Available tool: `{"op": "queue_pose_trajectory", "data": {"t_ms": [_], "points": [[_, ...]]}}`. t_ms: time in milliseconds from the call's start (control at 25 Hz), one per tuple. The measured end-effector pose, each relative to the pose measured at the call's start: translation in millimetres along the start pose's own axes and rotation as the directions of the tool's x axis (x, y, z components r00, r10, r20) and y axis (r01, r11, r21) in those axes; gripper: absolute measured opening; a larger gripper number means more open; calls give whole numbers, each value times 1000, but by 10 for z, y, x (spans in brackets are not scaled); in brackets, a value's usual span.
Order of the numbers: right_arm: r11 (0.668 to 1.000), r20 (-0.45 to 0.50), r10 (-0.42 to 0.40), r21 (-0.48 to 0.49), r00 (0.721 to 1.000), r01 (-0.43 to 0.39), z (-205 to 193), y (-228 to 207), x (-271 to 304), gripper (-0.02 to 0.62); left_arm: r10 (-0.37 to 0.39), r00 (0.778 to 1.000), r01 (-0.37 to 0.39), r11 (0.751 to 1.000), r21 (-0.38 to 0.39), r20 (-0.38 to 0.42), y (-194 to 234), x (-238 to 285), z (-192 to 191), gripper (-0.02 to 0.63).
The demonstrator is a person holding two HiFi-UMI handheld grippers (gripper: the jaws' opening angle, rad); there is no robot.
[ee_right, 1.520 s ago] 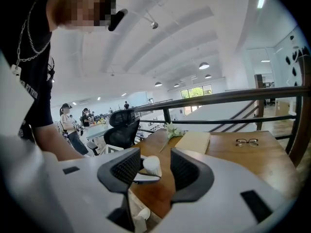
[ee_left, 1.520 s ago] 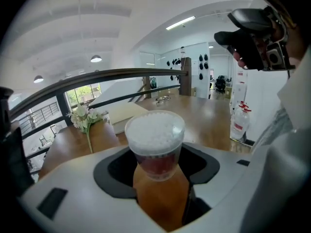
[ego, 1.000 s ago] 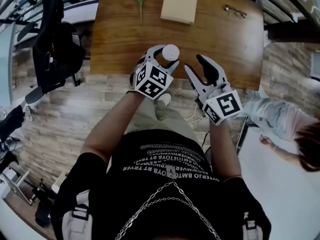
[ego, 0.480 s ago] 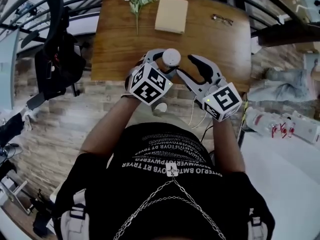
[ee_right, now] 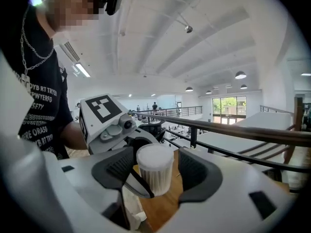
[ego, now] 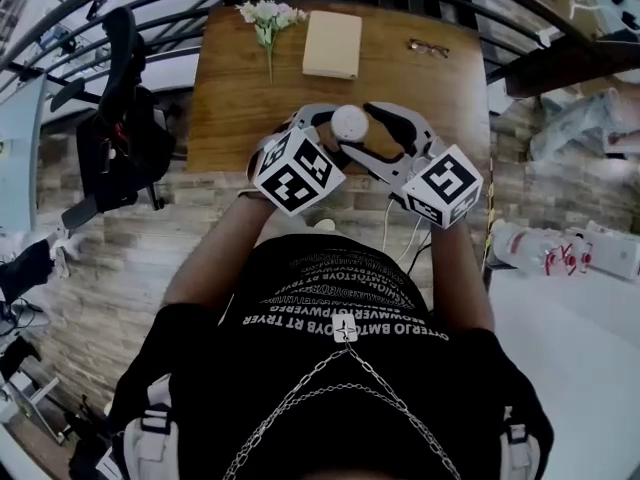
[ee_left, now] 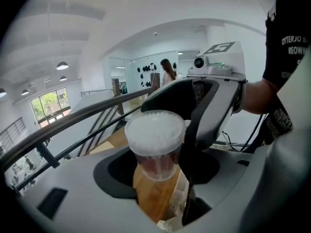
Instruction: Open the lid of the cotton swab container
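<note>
Above the table (ego: 235, 88), my left tongs (ego: 325, 128) clamp the container (ego: 349, 123). My right tongs (ego: 368, 133), jaws just opened, straddle its lid (ee_right: 154, 157) untouched. Closing off-centre could knock it loose.

The clear plastic cotton swab container (ee_right: 154, 176) is showing white through its wall, under a frosted white round lid (ee_right: 154, 155). The pale grey plastic left gripper (ego: 330, 126), black-padded, is carrying a cube (ego: 295, 173) of black-and-white square markers. The brown wooden counter (ego: 230, 88) is showing darker grain streaks beneath a beige rectangular book (ego: 332, 44) and green-stemmed whitish flowers (ego: 268, 14).
</note>
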State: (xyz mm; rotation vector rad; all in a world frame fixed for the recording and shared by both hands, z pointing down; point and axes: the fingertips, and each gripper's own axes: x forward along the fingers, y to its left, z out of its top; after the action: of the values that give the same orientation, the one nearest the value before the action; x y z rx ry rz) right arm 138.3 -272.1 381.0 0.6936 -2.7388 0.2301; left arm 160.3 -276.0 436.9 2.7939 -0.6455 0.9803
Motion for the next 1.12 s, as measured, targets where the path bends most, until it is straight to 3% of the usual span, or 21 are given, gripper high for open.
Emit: {"op": "queue_pose_trajectory", "data": {"t_ms": [400, 600, 960, 1120], "points": [[999, -26, 50, 20, 998, -49, 85, 120, -45, 275, -24, 999, 26, 997, 68, -33, -142, -166, 118, 276], [998, 13, 67, -6, 998, -67, 136, 179, -33, 259, -54, 998, 55, 997, 51, -32, -160, -207, 105, 272], [976, 126, 46, -217, 991, -18, 320, 378, 1, 247, -172, 985, 171, 984, -58, -19, -224, -300, 12, 261], [970, 185, 43, -242, 982, 3, 419, 415, -53, 250, -160, 987, 159, 986, -42, -18, -197, -345, 36, 265]]}}
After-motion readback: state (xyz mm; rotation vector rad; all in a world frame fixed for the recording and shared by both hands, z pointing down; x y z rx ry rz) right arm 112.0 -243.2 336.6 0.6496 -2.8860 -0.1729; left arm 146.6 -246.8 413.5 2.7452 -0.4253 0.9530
